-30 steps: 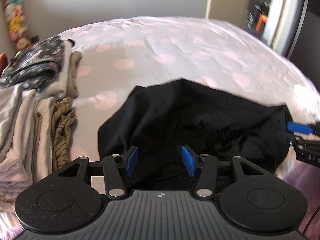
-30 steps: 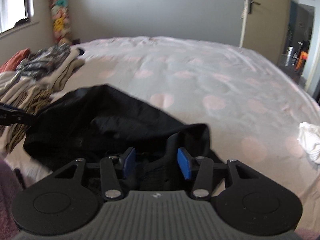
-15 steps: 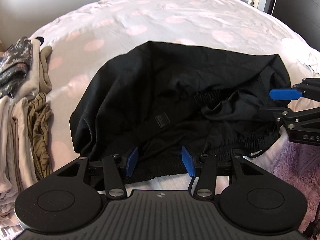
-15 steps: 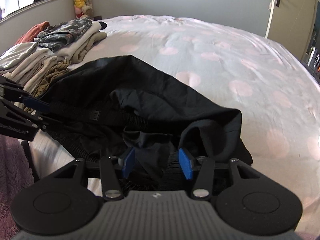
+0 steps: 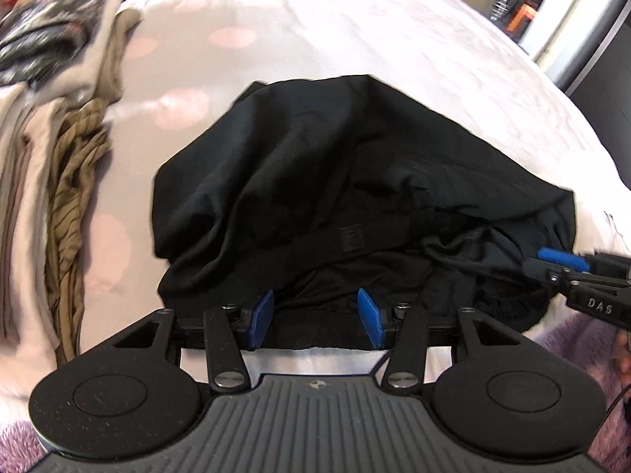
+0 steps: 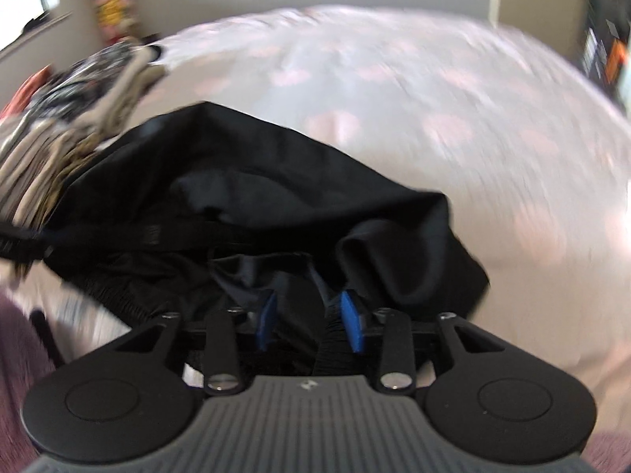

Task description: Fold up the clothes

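Two grippers are working at the near hem of a black garment [image 5: 335,181] lying crumpled on the bed [image 5: 355,31]. Left gripper [image 5: 315,319] is sitting at 6 o'clock of the garment, jaws spread apart, waistband edge lying between them, ungripped. Right gripper [image 6: 307,321] is at the garment's 4 o'clock corner; jaws are standing parted around bunched cloth, contact unclear through blur. Folded clothes stack [image 5: 51,138] is lying at 9 o'clock, just beside.
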`<act>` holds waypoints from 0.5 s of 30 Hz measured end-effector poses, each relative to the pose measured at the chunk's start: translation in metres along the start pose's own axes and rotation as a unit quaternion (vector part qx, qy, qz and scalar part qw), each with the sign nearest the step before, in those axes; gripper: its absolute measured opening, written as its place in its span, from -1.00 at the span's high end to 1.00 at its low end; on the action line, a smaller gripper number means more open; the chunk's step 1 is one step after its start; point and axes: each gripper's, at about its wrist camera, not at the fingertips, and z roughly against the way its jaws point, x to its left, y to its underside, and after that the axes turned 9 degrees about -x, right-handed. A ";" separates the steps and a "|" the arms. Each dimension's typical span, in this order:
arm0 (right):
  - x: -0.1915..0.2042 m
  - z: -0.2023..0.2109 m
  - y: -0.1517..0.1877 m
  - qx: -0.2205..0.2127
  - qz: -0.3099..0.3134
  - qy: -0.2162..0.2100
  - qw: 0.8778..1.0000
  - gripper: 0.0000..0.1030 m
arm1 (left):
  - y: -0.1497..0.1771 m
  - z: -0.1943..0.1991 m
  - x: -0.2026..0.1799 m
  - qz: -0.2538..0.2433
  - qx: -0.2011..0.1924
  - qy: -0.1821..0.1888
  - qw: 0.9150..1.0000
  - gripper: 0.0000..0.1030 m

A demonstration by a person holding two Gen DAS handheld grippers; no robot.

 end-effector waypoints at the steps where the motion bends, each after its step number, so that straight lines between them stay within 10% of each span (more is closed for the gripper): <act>1: -0.006 -0.004 -0.001 0.008 -0.021 0.004 1.000 0.39 | -0.001 0.000 0.003 0.010 0.001 0.001 1.000 0.12; 10: -0.036 0.019 0.001 -0.071 -0.131 -0.008 0.989 0.51 | -0.006 0.000 0.016 0.041 -0.007 -0.005 0.999 0.13; 15: -0.004 0.020 -0.002 -0.060 -0.025 -0.023 0.998 0.52 | -0.006 -0.001 0.012 0.028 -0.003 -0.005 1.000 0.13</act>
